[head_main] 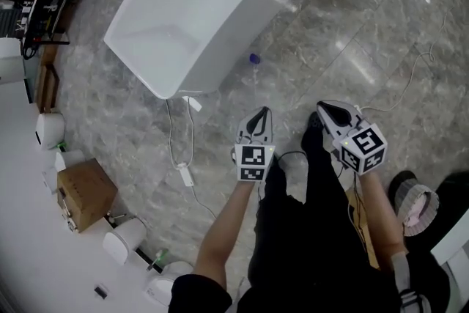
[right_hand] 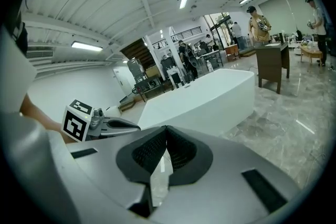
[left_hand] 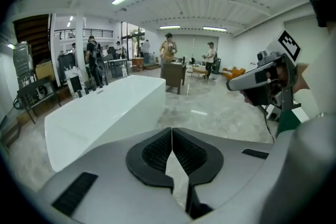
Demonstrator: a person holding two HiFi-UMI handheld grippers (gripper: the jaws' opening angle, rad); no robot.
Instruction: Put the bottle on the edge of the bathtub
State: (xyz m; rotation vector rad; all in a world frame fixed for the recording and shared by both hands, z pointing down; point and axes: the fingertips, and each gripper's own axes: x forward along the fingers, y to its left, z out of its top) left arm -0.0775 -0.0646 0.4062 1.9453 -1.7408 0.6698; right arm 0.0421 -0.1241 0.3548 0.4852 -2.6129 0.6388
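Far end of the bathtub [head_main: 242,18], past the top edge.

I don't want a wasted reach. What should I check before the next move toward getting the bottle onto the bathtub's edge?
1. Bottle found: ok. The small clear plastic bottle with a blue cap is on the grey marble floor, beside the white bathtub.
2. Bottle upright: cannot tell, it is too small in the head view.
3. Bottle held: not ok, it is in neither claw.
4. Open left claw: not ok, it is shut with nothing between the jaws.
5. Open right claw: not ok, it is shut and empty.
6. Tub edge near the bottle free: ok, it looks bare.
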